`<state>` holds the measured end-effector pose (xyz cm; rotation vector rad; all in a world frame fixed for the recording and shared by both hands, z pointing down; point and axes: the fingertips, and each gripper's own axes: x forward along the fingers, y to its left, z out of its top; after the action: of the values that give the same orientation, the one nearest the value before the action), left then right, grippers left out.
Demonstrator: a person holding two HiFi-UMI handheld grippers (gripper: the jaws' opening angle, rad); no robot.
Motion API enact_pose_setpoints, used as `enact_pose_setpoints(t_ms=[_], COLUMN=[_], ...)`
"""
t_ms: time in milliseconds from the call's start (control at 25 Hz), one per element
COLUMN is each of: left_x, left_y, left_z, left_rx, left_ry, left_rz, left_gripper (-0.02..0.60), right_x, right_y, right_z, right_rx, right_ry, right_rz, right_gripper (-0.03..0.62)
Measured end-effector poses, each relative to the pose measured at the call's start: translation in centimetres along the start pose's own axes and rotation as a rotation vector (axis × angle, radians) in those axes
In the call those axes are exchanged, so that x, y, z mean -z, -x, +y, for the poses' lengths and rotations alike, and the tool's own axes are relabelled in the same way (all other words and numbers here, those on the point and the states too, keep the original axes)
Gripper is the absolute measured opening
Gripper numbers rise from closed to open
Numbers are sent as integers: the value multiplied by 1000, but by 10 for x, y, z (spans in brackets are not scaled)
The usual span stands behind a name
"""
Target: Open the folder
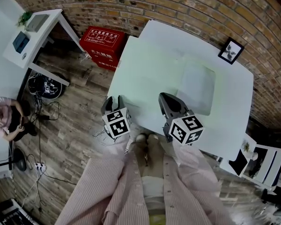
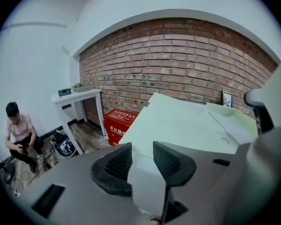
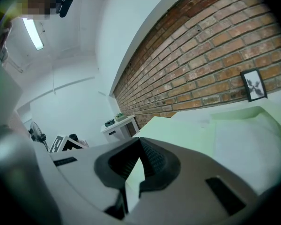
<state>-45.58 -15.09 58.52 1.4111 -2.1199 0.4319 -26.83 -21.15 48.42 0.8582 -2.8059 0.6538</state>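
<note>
Pale-green folder [image 1: 150, 74] lies open on white table [image 1: 234, 102].

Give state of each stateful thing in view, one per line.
folder: open, spread flat on the table.
left gripper: jaws apart, gripping nothing.
right gripper: jaws together, nothing visible between them.
red box: closed, on the floor.
picture frame: upright by the brick wall.
</note>
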Motion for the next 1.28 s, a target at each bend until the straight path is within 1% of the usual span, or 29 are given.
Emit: enact_pose_setpoints(t_ms=[80,120,160,200,240,320,440,520,720,840,1120,1280], left_x=[-9,-14,-20,-26,-31,-38,-49,-57,-74,-79,-87,-89], left_y=[5,8,12,17,22,33,48,58,84,98,121,130], left_z=[-6,-8,-10,-12,-15,-21,-30,-38,-60,-70,-97,-115], left_rx=[3,1,0,0,4,21,47,67,131,172,251,313], left_ry=[-88,-140,-194,-247,-292,-360,-423,-438,-447,-426,-416,-414], left_rz=[-28,-43,-59,-76,-94,-125,-172,-205,-283,-319,-373,-397], left_gripper=[126,109,72,9,-6,-6,-6,-6,-6,-6,-6,-6], right_x=[-2,-3,-5,-7,-8,-11,-17,-22,-32,-37,-43,-44], right_y=[2,4,6,7,9,14,21,25,38,48,68,82], right_z=[-3,-4,-5,-6,-7,-7,-10,-14,-23,-27,-36,-40], right_rx=[4,6,9,12,13,13,18,24,34,44,67,83], right_ry=[-1,-1,1,4,6,9,12,12,12,8,-2,-1], right_rz=[-6,-9,-12,-14,-17,-22,-37,-50,-82,-97,-126,-139], right_gripper=[5,5,5,5,5,5,5,5,5,5,5,5])
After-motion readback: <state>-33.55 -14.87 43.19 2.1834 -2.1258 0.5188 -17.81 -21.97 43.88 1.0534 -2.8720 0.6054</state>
